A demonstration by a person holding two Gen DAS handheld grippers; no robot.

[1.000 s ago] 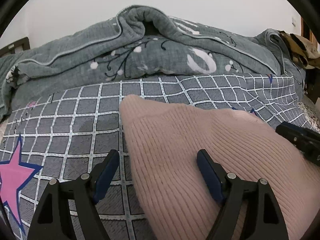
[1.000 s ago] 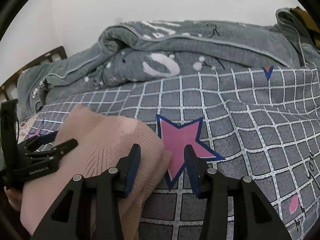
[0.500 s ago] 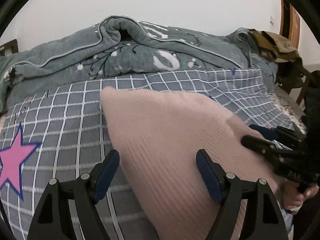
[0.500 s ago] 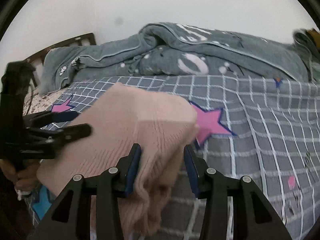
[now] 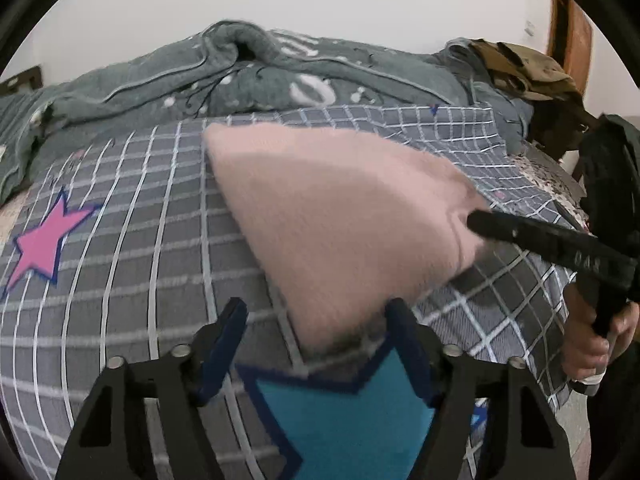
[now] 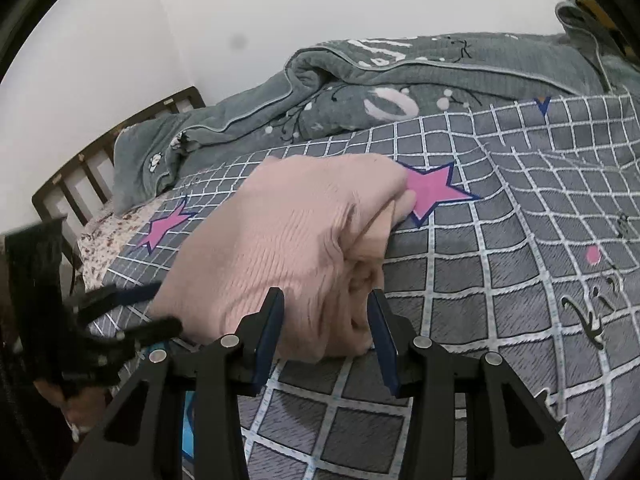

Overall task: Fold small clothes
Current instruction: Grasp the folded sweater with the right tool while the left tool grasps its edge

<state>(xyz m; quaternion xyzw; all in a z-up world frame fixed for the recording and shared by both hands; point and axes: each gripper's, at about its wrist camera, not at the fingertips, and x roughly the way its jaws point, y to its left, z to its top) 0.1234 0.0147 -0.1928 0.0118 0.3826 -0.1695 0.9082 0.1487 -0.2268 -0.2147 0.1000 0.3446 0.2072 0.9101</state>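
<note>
Left gripper [image 5: 316, 340]: its jaws have just been closing and stand roughly half open; the near corner of the pink knit garment [image 5: 340, 224] lies between them, against the right pad, with a clear gap to the left pad, so it has no hold.
Pink knit garment: a ribbed pink sweater-like piece, bunched on the checked bedspread [image 5: 120, 248], between a pink star [image 5: 40, 244] at left and the right gripper's finger at right; the left view is blurred, so its hem and sleeves cannot be told apart.
Handling: judged light, soft and limp, with fuzzy ribbing that should resist slipping; it sags and bunches wherever unsupported, and a tug at 1 spot would likely stretch the knit.
Where to hold: judged best at 2 corners or along 1 edge, through all layers, so the panel hangs flat.
Right gripper [image 6: 326, 328]: partly open, its 2 blue pads closed in on a thick folded wad of the garment's near edge, which fills the gap; it has hold of that edge.
Garment in the right view: it lies on the bedspread with its far corner touching a second pink star [image 6: 434, 190].
Containers: none seen; nothing to hold folded clothes, only a crumpled grey quilt [image 6: 400, 80] at the far side of the bed.
</note>
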